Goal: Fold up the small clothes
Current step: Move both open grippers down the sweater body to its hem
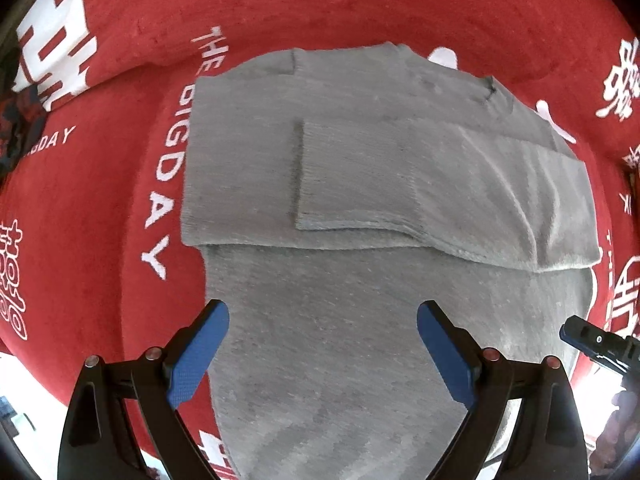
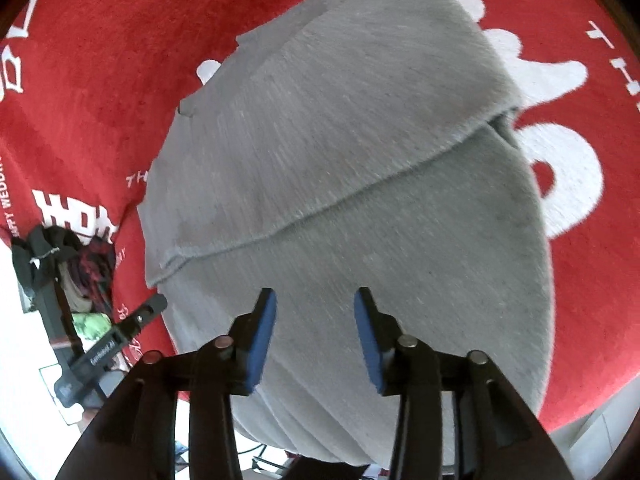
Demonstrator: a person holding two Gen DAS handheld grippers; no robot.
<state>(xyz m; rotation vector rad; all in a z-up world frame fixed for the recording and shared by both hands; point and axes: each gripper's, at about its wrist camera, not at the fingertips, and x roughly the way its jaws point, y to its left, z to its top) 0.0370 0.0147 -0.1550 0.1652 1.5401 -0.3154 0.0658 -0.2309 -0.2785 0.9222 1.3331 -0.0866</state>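
A grey knit garment (image 1: pixel 360 168) lies on a red cloth, its sleeves folded in over the body; the lower part reaches toward me. My left gripper (image 1: pixel 322 312) is open and empty, its blue pads hovering over the garment's near part. The same garment (image 2: pixel 340 152) fills the right wrist view, a folded edge crossing it. My right gripper (image 2: pixel 316 300) is open and empty above the garment's near part. The right gripper's tip also shows at the edge of the left wrist view (image 1: pixel 588 336), and the left gripper shows at the left of the right wrist view (image 2: pixel 116 340).
The red cloth (image 1: pixel 120 184) with white lettering covers the surface all around the garment. A heap of dark and red clothes (image 2: pixel 68 256) lies at the cloth's left edge, also in the left wrist view (image 1: pixel 16 120). White floor shows beyond the near edge.
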